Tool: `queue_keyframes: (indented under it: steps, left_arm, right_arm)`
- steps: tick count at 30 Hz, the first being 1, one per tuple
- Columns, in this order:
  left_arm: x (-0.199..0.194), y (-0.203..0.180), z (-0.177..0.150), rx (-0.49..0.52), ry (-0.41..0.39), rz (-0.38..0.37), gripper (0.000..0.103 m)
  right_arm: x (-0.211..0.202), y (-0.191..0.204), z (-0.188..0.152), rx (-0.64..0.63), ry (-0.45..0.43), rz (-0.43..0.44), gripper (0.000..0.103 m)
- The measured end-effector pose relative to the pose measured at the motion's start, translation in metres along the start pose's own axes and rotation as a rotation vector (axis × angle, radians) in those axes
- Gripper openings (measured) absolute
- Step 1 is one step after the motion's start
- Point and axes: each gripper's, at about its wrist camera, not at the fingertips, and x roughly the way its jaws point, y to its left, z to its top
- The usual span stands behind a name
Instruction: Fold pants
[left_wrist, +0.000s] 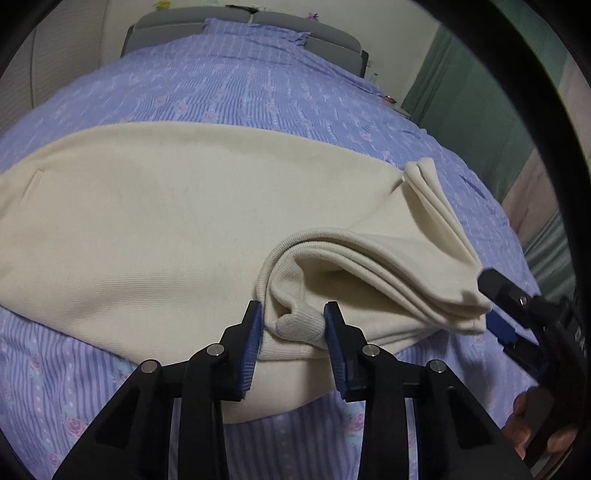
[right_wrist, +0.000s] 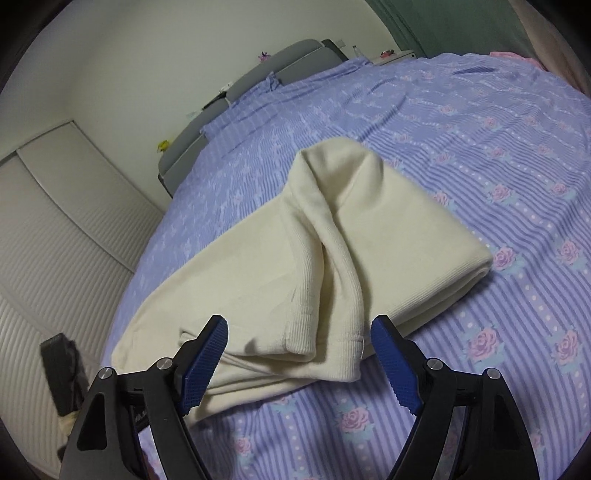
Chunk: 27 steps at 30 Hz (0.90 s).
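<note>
Cream pants (left_wrist: 166, 221) lie across a bed, with the ribbed cuff end (left_wrist: 295, 325) folded back over the wide part. My left gripper (left_wrist: 293, 317) is shut on that ribbed cuff and holds it a little above the bed. The right gripper (left_wrist: 491, 306) shows at the right edge of the left wrist view, beside the folded leg layers. In the right wrist view the pants (right_wrist: 332, 240) lie in a loose fold ahead of my right gripper (right_wrist: 299, 332), which is open and empty, jaws wide on either side of the cuff edge.
The bed has a purple striped floral cover (right_wrist: 498, 184) and a grey headboard (left_wrist: 295, 29) at the far end. A white ribbed wardrobe (right_wrist: 55, 229) stands to the left. A green curtain (left_wrist: 480, 110) hangs on the right.
</note>
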Motion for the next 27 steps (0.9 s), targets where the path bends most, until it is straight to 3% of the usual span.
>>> queue_keyframes:
  steps: [7,9,12,19,23,27]
  left_arm:
    - [0.001,0.008,-0.007,-0.027,0.003,-0.011,0.034]
    - [0.002,0.010,-0.009,-0.027,-0.001,-0.012,0.034]
    - [0.003,0.012,-0.012,-0.034,-0.004,-0.021,0.034]
    - [-0.007,0.018,-0.012,-0.075,-0.012,-0.056,0.032]
    - [-0.009,0.023,-0.014,-0.091,-0.011,-0.077,0.032]
    - [-0.010,0.029,-0.018,-0.123,-0.014,-0.090,0.032]
  right_arm:
    - [0.004,0.006,-0.002,-0.030,0.022,-0.015,0.077]
    - [0.005,0.015,-0.003,-0.084,0.026,-0.056,0.064]
    - [0.012,0.030,0.001,-0.180,0.058,-0.082,0.022]
    - [0.014,0.103,0.071,-0.320,-0.042,0.018,0.019]
    - [0.063,0.151,0.113,-0.397,0.014,0.016,0.019]
    - [0.114,0.178,0.116,-0.464,0.088,-0.016,0.018]
